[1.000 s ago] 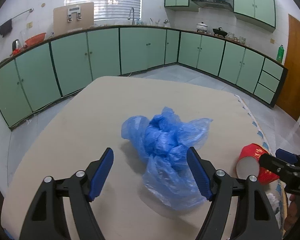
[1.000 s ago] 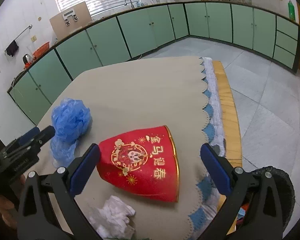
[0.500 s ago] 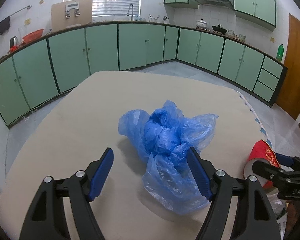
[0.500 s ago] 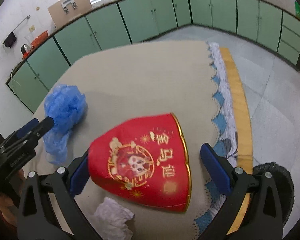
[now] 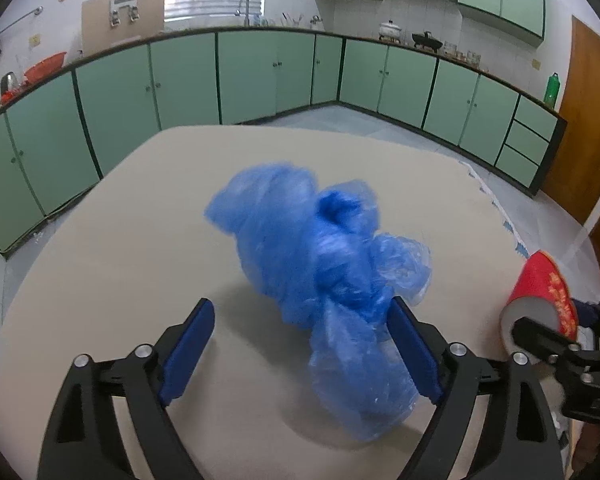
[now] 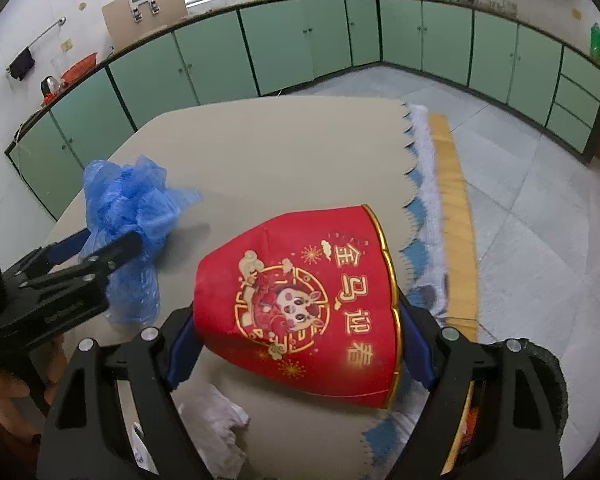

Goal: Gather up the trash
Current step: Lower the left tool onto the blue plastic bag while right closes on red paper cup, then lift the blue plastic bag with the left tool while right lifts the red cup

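Risk first: the red paper cup (image 6: 300,304) is thin and lies on its side, so the closing right gripper (image 6: 296,344) could crush it or squirt it toward the table edge (image 6: 412,184) at 1 o'clock. Its jaws flank the cup; firm contact cannot be confirmed. The left gripper (image 5: 300,356) is opening, wide, holding nothing; the blue plastic bag (image 5: 320,264) lies between its fingers, bulk at 12 o'clock, brushing the right pad (image 5: 414,352). Loose film may slip free.

Black gripper (image 5: 300,344) frames, blue pads, silver screws.
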Demonstrator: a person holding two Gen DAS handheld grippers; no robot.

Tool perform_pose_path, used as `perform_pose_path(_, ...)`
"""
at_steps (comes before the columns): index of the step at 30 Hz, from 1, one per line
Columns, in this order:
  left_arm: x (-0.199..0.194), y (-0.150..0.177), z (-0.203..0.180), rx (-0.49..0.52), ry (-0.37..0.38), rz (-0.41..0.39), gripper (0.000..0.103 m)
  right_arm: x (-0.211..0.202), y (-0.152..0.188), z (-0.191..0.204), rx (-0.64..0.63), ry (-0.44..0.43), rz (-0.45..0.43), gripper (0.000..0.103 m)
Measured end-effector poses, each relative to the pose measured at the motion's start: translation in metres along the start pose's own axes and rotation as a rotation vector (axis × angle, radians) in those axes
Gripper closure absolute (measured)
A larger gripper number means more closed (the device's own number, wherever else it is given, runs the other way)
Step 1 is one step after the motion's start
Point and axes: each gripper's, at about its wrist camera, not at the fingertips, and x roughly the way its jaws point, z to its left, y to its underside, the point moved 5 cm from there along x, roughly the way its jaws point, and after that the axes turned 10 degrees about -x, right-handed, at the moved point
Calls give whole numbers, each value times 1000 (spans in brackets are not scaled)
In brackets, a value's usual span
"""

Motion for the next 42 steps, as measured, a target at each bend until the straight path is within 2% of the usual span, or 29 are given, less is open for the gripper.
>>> perform_pose_path(1,2,-1,-2,-2,4,6,18,-1,0,-2,1,4,-4,24)
perform_pose_path(2,3,-1,-3,-5,11,10,27,-4,1,-5,3,10,-10,24)
perform_pose_path(3,3,-2,-4,-6,19,14,46,-6,1,-7,5,16,-14,23)
perform_pose_path(5,3,-2,-8,-1,31,27,67,-14,3,-12,12,31,-28,23)
perform_pose_path(9,-4,-1,-12,9,39,9,82,-26,6,-21,40,44,-52,23)
perform_pose_path(11,-13,-3,-14,6,49,-6,86,-33,7,-25,54,49,-65,23)
perform_pose_path(18,-56,-6,-31,31,96,-75,89,-70,16,-45,109,95,-127,23)
perform_pose_path(23,-80,-3,-54,60,141,-92,89,-95,28,-63,134,140,-159,23)
perform_pose_path(30,-106,12,-101,118,228,-86,89,-127,53,-92,190,197,-185,23)
perform_pose_path(42,-116,45,-178,204,338,-47,89,-168,102,-136,262,309,-188,23)
